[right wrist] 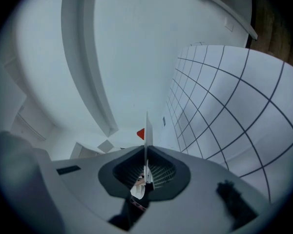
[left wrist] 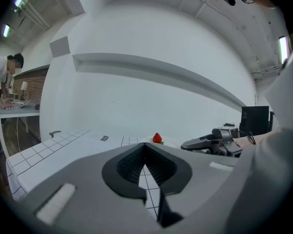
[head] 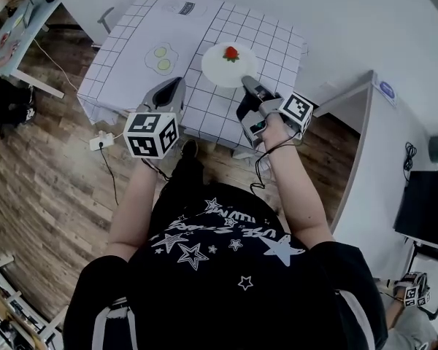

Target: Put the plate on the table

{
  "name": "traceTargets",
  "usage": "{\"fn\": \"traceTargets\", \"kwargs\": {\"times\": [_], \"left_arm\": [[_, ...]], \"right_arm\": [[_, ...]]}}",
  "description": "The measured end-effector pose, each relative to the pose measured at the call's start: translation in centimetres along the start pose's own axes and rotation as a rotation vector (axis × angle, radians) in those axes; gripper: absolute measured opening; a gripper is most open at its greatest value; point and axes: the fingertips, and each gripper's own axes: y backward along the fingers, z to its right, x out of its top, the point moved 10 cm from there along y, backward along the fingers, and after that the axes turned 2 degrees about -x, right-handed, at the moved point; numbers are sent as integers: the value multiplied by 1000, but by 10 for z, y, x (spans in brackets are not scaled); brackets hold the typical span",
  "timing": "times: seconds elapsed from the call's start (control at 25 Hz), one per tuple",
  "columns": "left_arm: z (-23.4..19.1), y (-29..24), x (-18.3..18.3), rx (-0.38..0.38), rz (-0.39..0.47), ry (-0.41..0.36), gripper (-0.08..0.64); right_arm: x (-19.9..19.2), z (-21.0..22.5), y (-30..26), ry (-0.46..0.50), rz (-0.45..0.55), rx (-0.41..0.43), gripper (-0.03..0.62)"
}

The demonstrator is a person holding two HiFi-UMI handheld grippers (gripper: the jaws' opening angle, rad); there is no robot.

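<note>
A white round plate (head: 220, 70) with a red strawberry (head: 231, 52) on it lies over the far right part of the grid-patterned table (head: 204, 108). I cannot tell whether it rests on the cloth. My right gripper (head: 250, 86) is shut on the plate's near rim; in the right gripper view the plate (right wrist: 146, 130) shows edge-on between the jaws, with the strawberry (right wrist: 140, 133) beyond. My left gripper (head: 173, 88) hovers over the table left of the plate, shut and holding nothing. Its view shows the strawberry (left wrist: 157, 138) and the right gripper (left wrist: 205, 143) ahead.
A plain white sheet with two printed green-and-yellow rounds (head: 161, 58) covers the table's left half. A white cabinet (head: 379, 144) stands to the right. A power strip (head: 101, 142) and its cable lie on the wooden floor. A person works at a desk (head: 18, 28) at far left.
</note>
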Motion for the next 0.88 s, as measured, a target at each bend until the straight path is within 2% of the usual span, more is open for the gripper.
{"fn": "traceTargets", "kwargs": {"times": [0.12,0.32,0.52,0.88], "left_arm": [[-16,-39,16,-11,-28,3,9],[-42,-65,27,-49,-24,-6,9],[-74,-104,41,-81,-27,-14,9],[-134,-178,88,-121,6,-38,9]], "right_arm": [[30,1,-27,-21,14,-10,25],[37,-1,-46,-31,67,-19,26],[56,-3,-79,3,104,-6,25],[95,-8,-142,10,161,-27,25]]}}
